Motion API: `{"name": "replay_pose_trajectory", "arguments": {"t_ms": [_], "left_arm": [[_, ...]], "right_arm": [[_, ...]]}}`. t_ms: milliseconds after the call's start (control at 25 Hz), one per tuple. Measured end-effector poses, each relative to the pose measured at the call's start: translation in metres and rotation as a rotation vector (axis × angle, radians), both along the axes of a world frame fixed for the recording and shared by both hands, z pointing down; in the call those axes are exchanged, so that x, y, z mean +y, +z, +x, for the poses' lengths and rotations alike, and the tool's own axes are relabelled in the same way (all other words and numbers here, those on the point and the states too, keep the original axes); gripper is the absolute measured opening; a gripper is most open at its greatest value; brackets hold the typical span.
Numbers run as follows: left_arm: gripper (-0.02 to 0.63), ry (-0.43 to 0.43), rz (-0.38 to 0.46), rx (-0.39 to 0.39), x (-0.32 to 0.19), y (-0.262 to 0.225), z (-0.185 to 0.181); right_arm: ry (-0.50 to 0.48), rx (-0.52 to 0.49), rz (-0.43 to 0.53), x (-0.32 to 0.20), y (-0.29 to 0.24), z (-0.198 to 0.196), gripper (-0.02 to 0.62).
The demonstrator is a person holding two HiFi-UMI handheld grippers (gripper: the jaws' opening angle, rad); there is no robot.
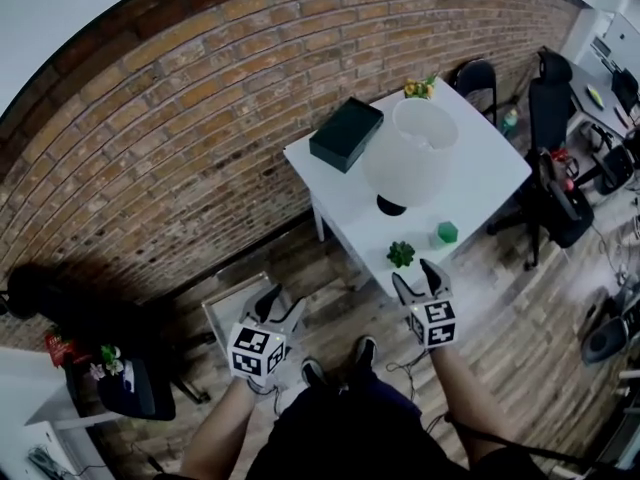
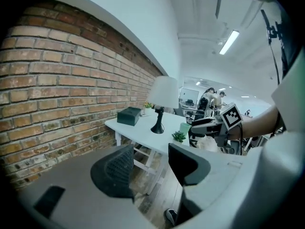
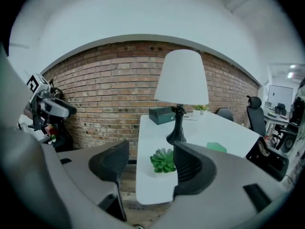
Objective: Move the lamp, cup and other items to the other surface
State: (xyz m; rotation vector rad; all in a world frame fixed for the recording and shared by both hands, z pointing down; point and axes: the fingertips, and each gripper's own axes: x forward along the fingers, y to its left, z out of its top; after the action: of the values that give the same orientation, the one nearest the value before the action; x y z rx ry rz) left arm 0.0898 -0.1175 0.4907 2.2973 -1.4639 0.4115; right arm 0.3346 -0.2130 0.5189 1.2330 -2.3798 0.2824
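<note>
Lamp (image 1: 411,153) stands on the white table (image 1: 490,173), upper centre in head view; only the right gripper view shows its stem (image 3: 178,123). Left gripper (image 1: 285,298) and right gripper (image 1: 412,271), lower, gape empty

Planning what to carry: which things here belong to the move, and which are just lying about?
To move: white-shaded black-stemmed lamp; green cup; small green succulent plant; dark green rectangular box.
Lying about: black office chair; red brick wall.
</note>
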Motion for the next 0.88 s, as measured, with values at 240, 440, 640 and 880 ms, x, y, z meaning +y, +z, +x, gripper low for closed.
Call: {"name": "replay_pose_trajectory", "arguments": {"t_ms": [240, 440, 640, 880], "left_arm": [[0.218, 0.003, 0.145, 0.008, 0.003, -0.061, -0.032], [0.193, 0.024, 0.268, 0.040, 0.009, -0.113, -0.047], [0.094, 0.018, 0.364, 0.072, 0.016, -0.156, -0.058], [0.007, 0.001, 0.374, 0.059, 0.028, -0.164, -0.073]], "right_arm": [[-0.040, -0.072, 0.124, 0.023, -0.071, -0.060, 0.273], [-0.049, -0.168, 0.264, 0.041, -0.134, -0.099, 0.192], [-0.058, -0.222, 0.349, 0.054, -0.182, -0.126, 0.079], [-0.130, -0.207, 0.405, 0.074, -0.200, -0.152, 0.005]]}}
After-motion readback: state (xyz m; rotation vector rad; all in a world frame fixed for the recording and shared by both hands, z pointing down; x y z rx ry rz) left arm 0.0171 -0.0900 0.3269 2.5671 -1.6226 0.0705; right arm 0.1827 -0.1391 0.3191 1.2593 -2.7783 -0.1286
